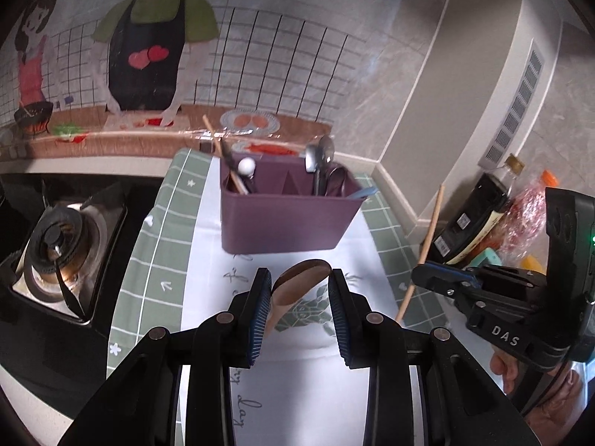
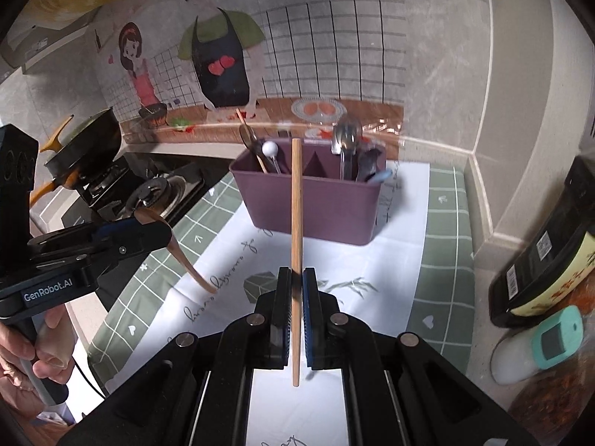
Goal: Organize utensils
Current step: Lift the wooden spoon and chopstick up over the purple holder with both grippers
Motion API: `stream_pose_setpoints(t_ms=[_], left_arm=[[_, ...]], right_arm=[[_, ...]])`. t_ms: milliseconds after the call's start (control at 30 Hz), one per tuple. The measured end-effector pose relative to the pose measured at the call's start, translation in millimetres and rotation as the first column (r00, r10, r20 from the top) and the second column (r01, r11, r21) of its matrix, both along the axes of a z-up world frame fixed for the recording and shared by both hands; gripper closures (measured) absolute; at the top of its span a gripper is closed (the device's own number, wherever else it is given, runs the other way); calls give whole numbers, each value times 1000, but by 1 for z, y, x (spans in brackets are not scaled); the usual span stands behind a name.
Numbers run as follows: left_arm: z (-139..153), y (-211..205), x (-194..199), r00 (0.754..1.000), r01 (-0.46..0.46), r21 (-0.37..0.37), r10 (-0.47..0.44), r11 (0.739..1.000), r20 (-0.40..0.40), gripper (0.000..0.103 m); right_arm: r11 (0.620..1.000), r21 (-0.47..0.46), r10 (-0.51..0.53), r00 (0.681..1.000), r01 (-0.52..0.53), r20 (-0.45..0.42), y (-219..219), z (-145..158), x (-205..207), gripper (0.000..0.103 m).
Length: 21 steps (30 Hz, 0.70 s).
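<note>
My left gripper (image 1: 299,278) is shut on a wooden spoon (image 1: 305,273), its pads pressing the sides of the brown bowl. In the right wrist view that spoon (image 2: 178,252) hangs handle down from the left gripper (image 2: 165,228) above the cloth. My right gripper (image 2: 296,273) is shut on a single wooden chopstick (image 2: 296,204), held upright. The chopstick (image 1: 429,238) also shows at the right gripper (image 1: 418,273) in the left wrist view. Ahead stands a purple utensil caddy (image 1: 286,219) (image 2: 316,204) with chopsticks and a white-knobbed tool on its left, metal spoons on its right.
A green-and-white cloth (image 1: 160,260) (image 2: 442,245) covers the counter under the caddy. A gas stove (image 1: 55,245) (image 2: 156,193) lies to the left, with a black pan (image 2: 89,145) behind it. A dark bottle (image 2: 550,260) and a thermometer (image 2: 550,342) crowd the right by the wall corner.
</note>
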<state>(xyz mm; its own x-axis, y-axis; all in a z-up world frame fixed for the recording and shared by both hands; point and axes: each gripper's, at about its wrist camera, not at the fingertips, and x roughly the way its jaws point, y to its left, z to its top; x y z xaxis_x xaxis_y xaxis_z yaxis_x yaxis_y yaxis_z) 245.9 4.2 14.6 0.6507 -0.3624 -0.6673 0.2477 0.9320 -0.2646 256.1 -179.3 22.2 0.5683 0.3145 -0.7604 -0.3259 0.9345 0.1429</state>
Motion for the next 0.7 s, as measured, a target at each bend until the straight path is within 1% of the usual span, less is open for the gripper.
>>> stream_pose_setpoints(t_ms=[133, 267, 333, 367, 433, 467, 533, 567, 633, 667, 700], left_arm=[[13, -1, -1, 1000, 5, -7, -5, 1000, 28, 71], [27, 0, 0, 999, 5, -20, -4, 1000, 51, 71], [39, 1, 0, 998, 10, -34, -7, 999, 69, 71], [50, 1, 1, 996, 12, -42, -8, 999, 88, 71], [71, 3, 3, 993, 20, -60, -13, 998, 117, 71], [86, 3, 5, 990, 29, -76, -18, 997, 141, 71], [127, 4, 9, 975, 50, -99, -27, 994, 223, 71], [145, 4, 12, 966, 64, -105, -35, 992, 256, 71], [177, 5, 20, 946, 82, -126, -37, 989, 322, 71], [187, 6, 23, 939, 83, -129, -34, 988, 343, 71], [198, 6, 28, 925, 81, -131, -26, 988, 378, 71]], right_arm=[[1000, -16, 4, 1000, -3, 22, 3, 10, 1, 98], [1000, -4, 4, 999, -4, 34, 5, 20, 4, 98], [1000, -4, 6, 998, -6, 55, 7, 30, 6, 98], [1000, -7, 5, 998, -5, 66, 7, 35, 6, 98], [1000, -8, -9, 994, 10, 111, 6, 57, 10, 98], [1000, 2, -18, 988, 18, 152, 3, 76, 13, 98], [999, 22, -28, 976, 24, 218, 1, 107, 15, 97], [999, 31, -33, 965, 26, 259, -1, 127, 17, 98], [999, 36, -50, 934, 39, 355, -1, 171, 23, 98], [998, 32, -54, 921, 45, 386, -1, 183, 25, 97], [998, 21, -59, 900, 56, 431, 1, 198, 28, 97]])
